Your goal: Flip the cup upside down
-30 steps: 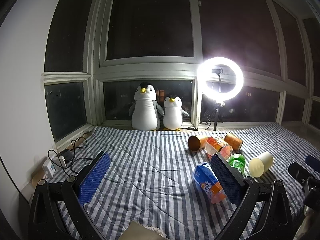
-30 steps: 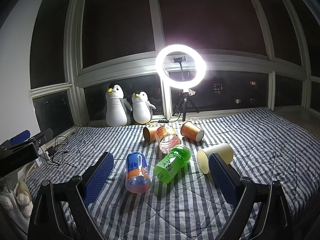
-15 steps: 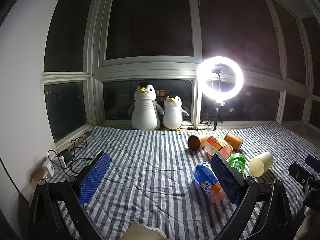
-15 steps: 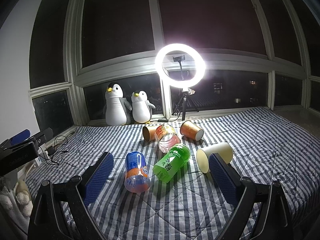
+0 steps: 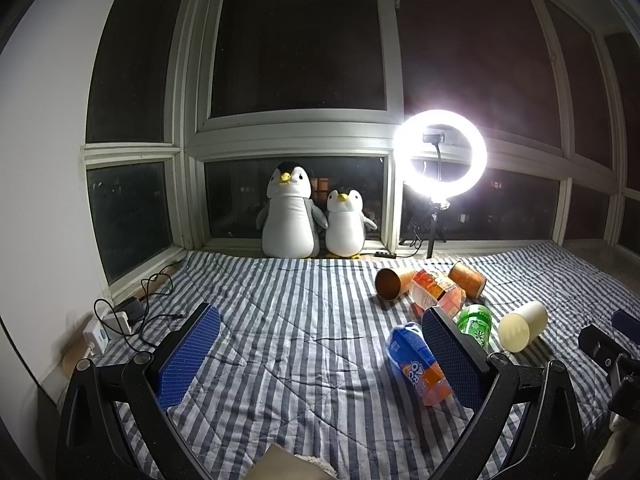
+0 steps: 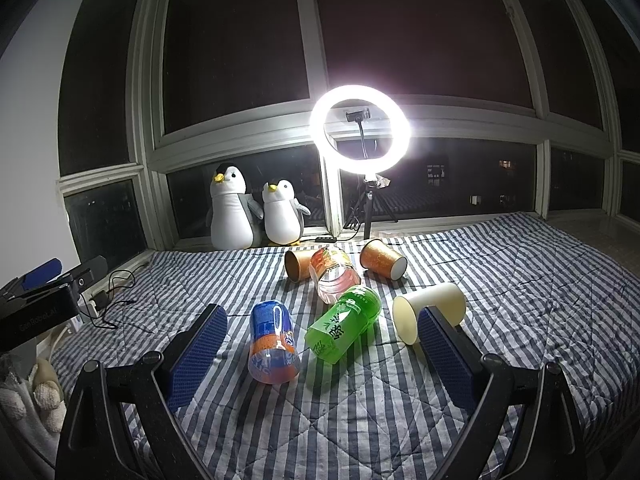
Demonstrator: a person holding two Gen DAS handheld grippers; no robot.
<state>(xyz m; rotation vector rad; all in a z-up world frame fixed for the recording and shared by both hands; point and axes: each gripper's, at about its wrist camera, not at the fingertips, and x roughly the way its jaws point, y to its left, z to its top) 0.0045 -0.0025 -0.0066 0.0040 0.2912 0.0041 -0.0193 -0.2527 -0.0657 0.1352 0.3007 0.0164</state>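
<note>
Home bedroom at night. Striped quilt (image 6: 500,264) covers the bed, plush penguins (image 6: 234,216) sit against dark windows (image 6: 236,36). Ring light (image 6: 360,128) on.

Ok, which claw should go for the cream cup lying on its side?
Right claw, probably: the cream cup lies just beyond its right finger. From the left claw, it sits far off to the right. Both are open and empty.

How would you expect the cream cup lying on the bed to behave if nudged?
The cream cup lies on its side, so it would probably roll in a curve. It looks empty, likely light, and could dent if squeezed.
</note>
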